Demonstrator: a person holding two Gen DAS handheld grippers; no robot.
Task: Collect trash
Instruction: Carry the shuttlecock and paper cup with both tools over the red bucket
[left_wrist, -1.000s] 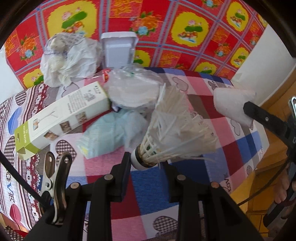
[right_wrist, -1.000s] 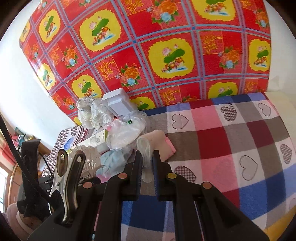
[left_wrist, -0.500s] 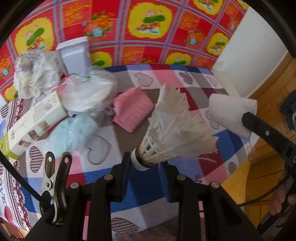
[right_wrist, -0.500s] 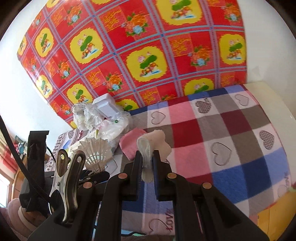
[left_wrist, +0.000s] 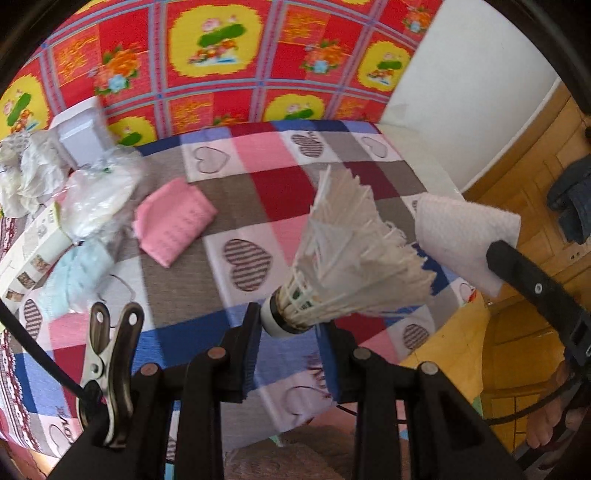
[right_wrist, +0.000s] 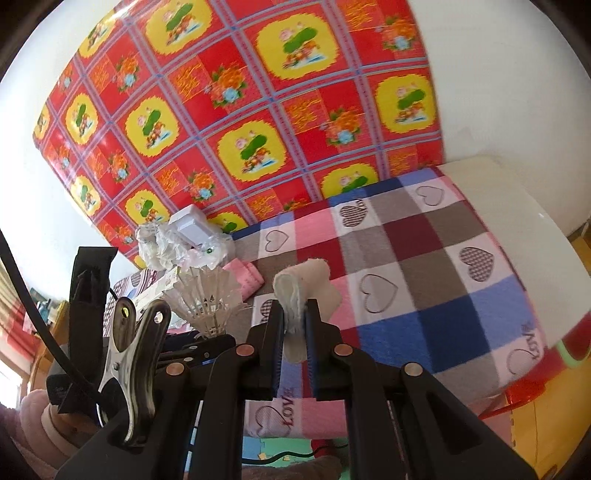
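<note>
Currently held: in my left gripper (left_wrist: 291, 332), one worn shuttlecock (left_wrist: 347, 266) pinched at its cork base; in my right gripper (right_wrist: 294, 325), one folded white tissue (right_wrist: 306, 284) clamped between nearly closed jaws, both lifted over the near edge of the checked blanket (left_wrist: 258, 192). To carry well, I should keep both pinches firm and level until a bin shows, since none is visible. Against a second ago, the pile of wrappers (left_wrist: 92, 192) at the blanket's far corner has slid leftward and a pink cloth (left_wrist: 173, 218) lies uncovered.

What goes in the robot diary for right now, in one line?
left gripper: shut on shuttlecock | right gripper: shut on white tissue | both above checked blanket
</note>
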